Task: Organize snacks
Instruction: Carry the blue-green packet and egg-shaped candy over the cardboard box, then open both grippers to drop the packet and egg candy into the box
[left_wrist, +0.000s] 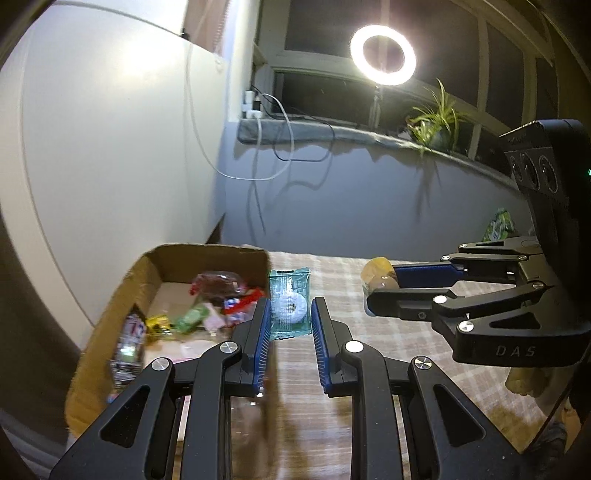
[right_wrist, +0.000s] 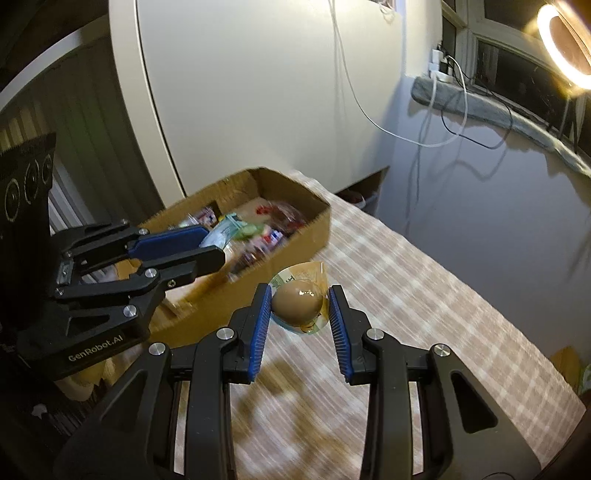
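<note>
Left claw (left_wrist: 289, 314) w/ teal packet (left_wrist: 289, 303) beside cardboard box (left_wrist: 110, 306).

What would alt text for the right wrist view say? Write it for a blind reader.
The right gripper holds a brown egg in a clear wrapper above a checked tablecloth. To its left, the left gripper carries a teal packet over a cardboard box of mixed snacks.
</note>
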